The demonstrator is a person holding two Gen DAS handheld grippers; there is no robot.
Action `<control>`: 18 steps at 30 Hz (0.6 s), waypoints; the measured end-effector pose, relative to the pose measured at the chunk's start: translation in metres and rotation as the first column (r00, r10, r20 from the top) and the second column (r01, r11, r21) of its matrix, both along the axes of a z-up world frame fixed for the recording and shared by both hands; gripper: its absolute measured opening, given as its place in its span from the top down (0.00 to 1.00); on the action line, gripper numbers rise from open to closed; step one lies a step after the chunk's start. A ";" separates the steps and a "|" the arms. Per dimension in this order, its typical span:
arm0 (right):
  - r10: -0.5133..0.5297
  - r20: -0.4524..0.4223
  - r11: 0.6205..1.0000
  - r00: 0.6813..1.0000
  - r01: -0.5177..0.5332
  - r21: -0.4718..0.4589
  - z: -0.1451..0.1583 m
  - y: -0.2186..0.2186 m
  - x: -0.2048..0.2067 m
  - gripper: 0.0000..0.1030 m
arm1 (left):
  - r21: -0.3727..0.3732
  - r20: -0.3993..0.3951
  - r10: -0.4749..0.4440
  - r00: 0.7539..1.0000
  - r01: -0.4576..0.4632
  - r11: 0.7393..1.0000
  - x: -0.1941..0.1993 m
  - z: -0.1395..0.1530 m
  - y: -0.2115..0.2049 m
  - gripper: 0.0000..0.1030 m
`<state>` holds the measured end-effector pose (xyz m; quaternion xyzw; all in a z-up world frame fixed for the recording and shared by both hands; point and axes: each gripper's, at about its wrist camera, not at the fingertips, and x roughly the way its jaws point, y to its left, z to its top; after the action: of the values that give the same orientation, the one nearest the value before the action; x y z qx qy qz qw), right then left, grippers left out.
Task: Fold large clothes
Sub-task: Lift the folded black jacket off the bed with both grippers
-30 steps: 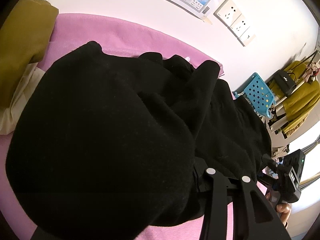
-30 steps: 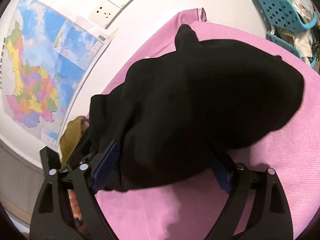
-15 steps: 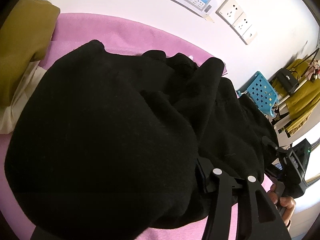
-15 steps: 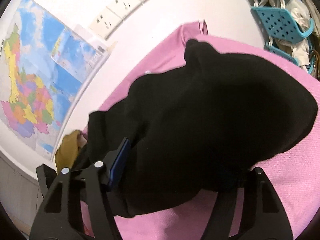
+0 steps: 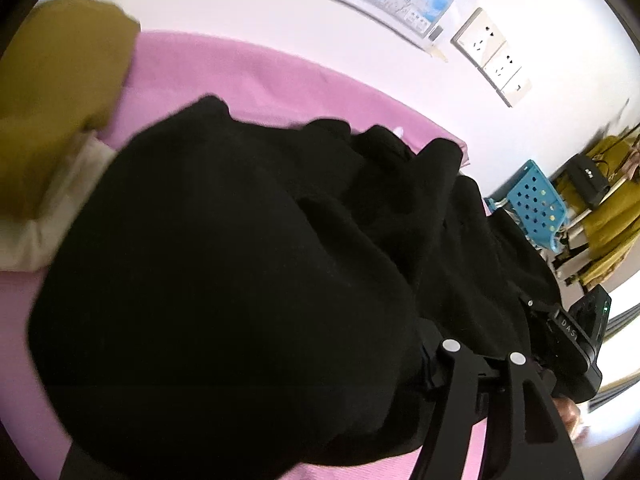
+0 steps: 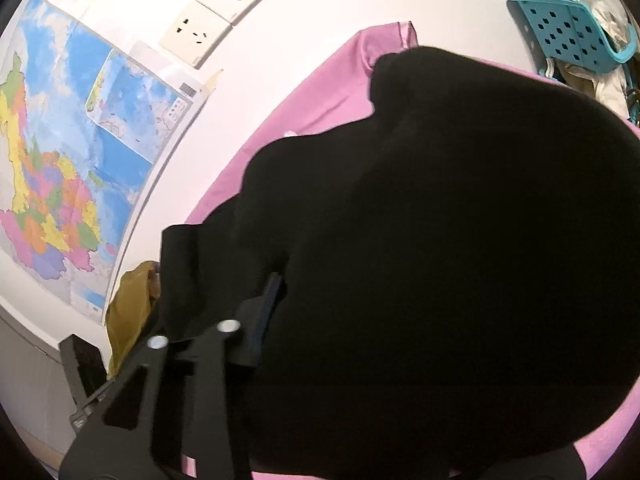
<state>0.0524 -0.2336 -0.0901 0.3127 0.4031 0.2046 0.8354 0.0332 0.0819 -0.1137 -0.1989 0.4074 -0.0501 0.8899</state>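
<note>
Over both grippers' jaws drapes the black garment (image 5: 224,272), hiding whether they pinch it.

Both hand-held grippers, left (image 5: 416,364) and right (image 6: 340,344), jaws hidden by fabric

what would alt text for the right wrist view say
A bulky black garment fills most of the fisheye frame, draped over the right gripper's fingers above a pink cloth. A colourful map and wall sockets hang behind.
</note>
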 end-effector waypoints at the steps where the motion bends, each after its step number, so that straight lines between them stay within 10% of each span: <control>1: 0.007 -0.002 1.000 1.000 -0.007 0.009 -0.001 -0.001 0.000 0.64 | 0.031 0.001 -0.009 1.000 0.009 0.999 0.001 0.001 -0.004 0.37; 13: 0.046 -0.004 0.999 0.999 -0.046 0.016 0.002 0.004 0.006 0.54 | 0.095 -0.018 -0.034 0.999 0.036 0.995 0.022 -0.005 -0.001 0.24; 18: 0.056 0.007 0.998 0.998 -0.055 -0.007 0.004 0.007 0.006 0.57 | 0.100 -0.011 -0.047 0.999 0.048 0.994 0.020 -0.003 -0.002 0.42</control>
<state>0.0579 -0.2263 -0.0865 0.2979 0.4094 0.2274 0.8318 0.0532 0.0803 -0.1166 -0.1444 0.4181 -0.0500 0.8955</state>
